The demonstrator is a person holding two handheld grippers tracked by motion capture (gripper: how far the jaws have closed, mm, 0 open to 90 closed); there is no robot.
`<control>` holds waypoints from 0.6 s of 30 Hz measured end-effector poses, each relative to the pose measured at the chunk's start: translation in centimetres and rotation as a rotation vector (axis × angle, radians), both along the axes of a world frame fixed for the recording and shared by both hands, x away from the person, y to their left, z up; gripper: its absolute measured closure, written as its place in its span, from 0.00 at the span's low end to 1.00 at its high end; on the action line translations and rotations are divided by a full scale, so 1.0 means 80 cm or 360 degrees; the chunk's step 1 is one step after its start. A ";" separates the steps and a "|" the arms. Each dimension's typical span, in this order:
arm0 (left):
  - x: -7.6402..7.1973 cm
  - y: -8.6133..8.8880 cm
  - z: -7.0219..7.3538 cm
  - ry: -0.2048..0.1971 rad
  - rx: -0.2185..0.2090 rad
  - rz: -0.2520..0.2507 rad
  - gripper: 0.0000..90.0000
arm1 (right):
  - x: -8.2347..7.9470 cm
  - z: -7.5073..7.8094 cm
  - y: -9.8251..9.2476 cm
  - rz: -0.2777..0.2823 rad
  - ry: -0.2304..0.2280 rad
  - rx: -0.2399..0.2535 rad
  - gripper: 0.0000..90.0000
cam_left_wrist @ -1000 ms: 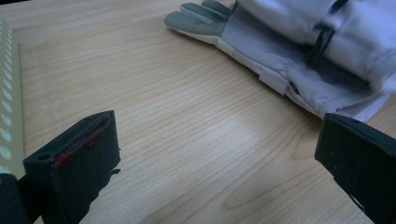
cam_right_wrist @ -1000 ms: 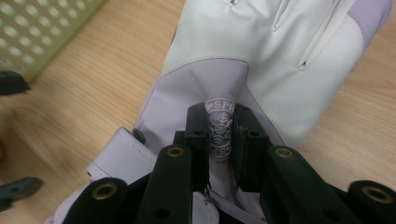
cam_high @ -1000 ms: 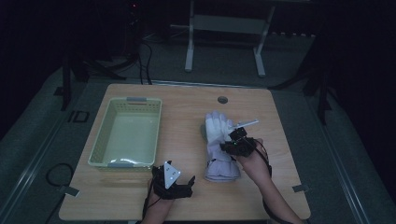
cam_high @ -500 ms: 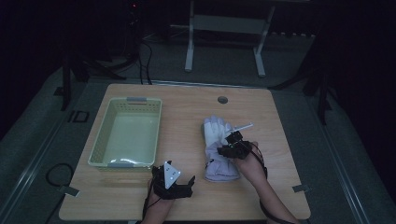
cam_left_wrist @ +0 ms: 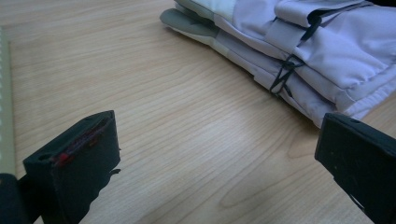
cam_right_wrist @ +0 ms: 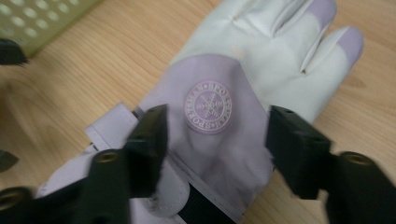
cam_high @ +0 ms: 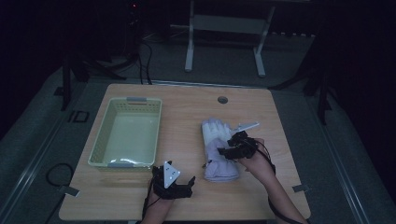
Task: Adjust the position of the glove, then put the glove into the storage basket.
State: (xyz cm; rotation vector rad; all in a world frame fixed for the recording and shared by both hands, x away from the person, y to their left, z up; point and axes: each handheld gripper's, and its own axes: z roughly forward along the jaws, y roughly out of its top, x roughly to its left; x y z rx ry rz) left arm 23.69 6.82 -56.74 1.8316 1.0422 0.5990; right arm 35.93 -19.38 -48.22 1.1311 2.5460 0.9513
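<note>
A pair of lilac and white gloves (cam_high: pixel 215 151) lies stacked on the wooden table (cam_high: pixel 187 116), right of centre. In the right gripper view the top glove (cam_right_wrist: pixel 261 42) shows a round snowflake badge. My right gripper (cam_high: pixel 226 150) hovers just over the back of that glove. Its jaws (cam_right_wrist: pixel 215 135) have just been opening and now stand apart over the badge, gripping nothing. My left gripper (cam_high: pixel 173 180) rests near the table's front edge, open, with bare wood between its jaws (cam_left_wrist: pixel 219 140). The gloves' cuffs (cam_left_wrist: pixel 327 51) lie ahead of it to the right.
A pale green perforated basket (cam_high: pixel 100 144) stands at the table's left, with nothing in it; its wall shows in the left gripper view (cam_left_wrist: pixel 3 93) and the right gripper view (cam_right_wrist: pixel 37 18). A round hole (cam_high: pixel 222 99) sits near the table's far edge. Metal stand legs (cam_high: pixel 189 51) rise behind the table.
The right gripper has shifted slightly toward the near edge over the gloves. The left gripper and the basket have stayed put.
</note>
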 end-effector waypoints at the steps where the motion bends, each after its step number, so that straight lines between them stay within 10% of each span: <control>1: 0.000 0.000 0.000 0.0001 -0.0003 -0.0025 0.00 | 0.000 0.001 -0.002 0.0002 -0.0003 0.0017 0.36; 5: 0.001 -0.002 0.000 0.0008 0.0014 -0.0049 0.00 | -0.004 0.003 -0.012 0.0054 -0.0025 0.0076 0.17; 11: -0.001 -0.001 0.000 -0.0004 -0.0005 -0.0122 0.00 | -0.005 0.004 -0.029 0.0143 -0.0068 0.0270 0.23; 18: 0.002 0.000 0.000 0.0002 0.0010 -0.0232 0.00 | -0.008 0.002 -0.053 0.0130 -0.0144 0.0227 0.16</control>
